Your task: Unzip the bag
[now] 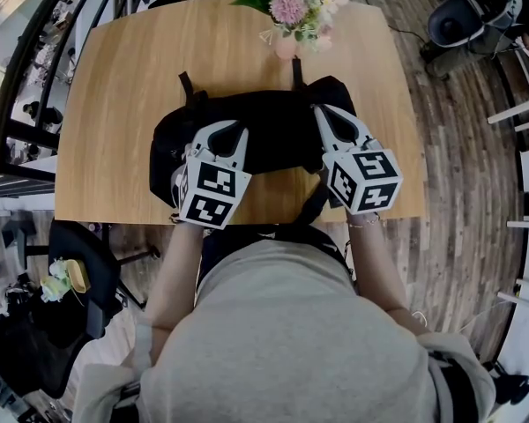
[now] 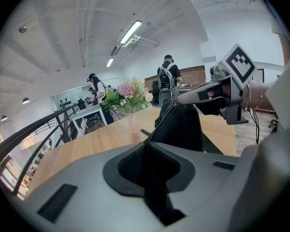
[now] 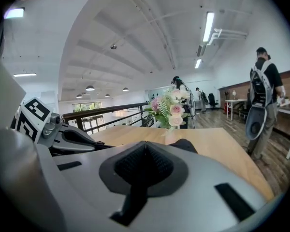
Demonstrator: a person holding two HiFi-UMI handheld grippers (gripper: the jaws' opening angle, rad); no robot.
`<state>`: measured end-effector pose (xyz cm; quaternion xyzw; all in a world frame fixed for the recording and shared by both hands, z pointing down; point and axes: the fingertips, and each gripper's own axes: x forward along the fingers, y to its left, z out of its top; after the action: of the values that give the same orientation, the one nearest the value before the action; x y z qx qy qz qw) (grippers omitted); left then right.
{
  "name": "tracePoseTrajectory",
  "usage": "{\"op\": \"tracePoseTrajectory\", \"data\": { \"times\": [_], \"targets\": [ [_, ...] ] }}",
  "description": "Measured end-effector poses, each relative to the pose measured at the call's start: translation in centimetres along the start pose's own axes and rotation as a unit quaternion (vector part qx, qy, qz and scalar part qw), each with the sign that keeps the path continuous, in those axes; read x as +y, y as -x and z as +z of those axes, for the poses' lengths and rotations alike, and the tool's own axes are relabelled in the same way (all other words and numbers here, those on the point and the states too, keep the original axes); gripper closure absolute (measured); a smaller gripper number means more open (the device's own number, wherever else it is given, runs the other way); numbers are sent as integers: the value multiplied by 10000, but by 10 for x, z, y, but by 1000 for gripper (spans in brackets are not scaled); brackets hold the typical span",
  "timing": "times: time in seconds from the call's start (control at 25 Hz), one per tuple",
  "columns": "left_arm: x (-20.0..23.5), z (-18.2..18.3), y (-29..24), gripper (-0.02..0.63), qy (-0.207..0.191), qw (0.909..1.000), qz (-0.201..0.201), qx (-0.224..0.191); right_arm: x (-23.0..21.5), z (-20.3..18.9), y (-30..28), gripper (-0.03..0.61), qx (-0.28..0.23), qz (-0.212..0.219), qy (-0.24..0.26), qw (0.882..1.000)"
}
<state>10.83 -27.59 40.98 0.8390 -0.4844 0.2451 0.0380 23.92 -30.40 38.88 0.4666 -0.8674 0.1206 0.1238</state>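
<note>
- My left claw [image 1: 222,135] is clamped on the bag [image 1: 282,122], which lies on the table [image 1: 115,95].
- My right claw [image 1: 323,113] is fully closed; I see no tab between its jaws.
- I would anchor with the left and draw the right level along the zip.
- Count: one bag, two claws, one flower vase [image 1: 286,44].
</note>
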Motion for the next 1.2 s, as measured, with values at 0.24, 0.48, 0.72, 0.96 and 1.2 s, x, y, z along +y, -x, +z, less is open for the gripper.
{"op": "tracePoseTrajectory", "data": {
  "times": [0.24,0.48,0.72,0.96,1.2],
  "targets": [
    [2,-1,-1,566,106,9999,83,-3,-28,2,6,567,-40,-230,-43,9997],
    [0,0,0,565,149,9998,142,3,-44,-1,11,565,-46,-303,-108,9995],
    [-3,-2,0,565,332,9989,339,40,-42,-2,14,565,-114,-253,-223,9994],
    [-3,-3,4,531,861,9953,435,-51,-34,3,19,558,-147,-84,-296,9994],
    [2,3,21,465,1170,9914,555,-206,-15,20,29,522,-364,207,-300,9987]
  ]
}}
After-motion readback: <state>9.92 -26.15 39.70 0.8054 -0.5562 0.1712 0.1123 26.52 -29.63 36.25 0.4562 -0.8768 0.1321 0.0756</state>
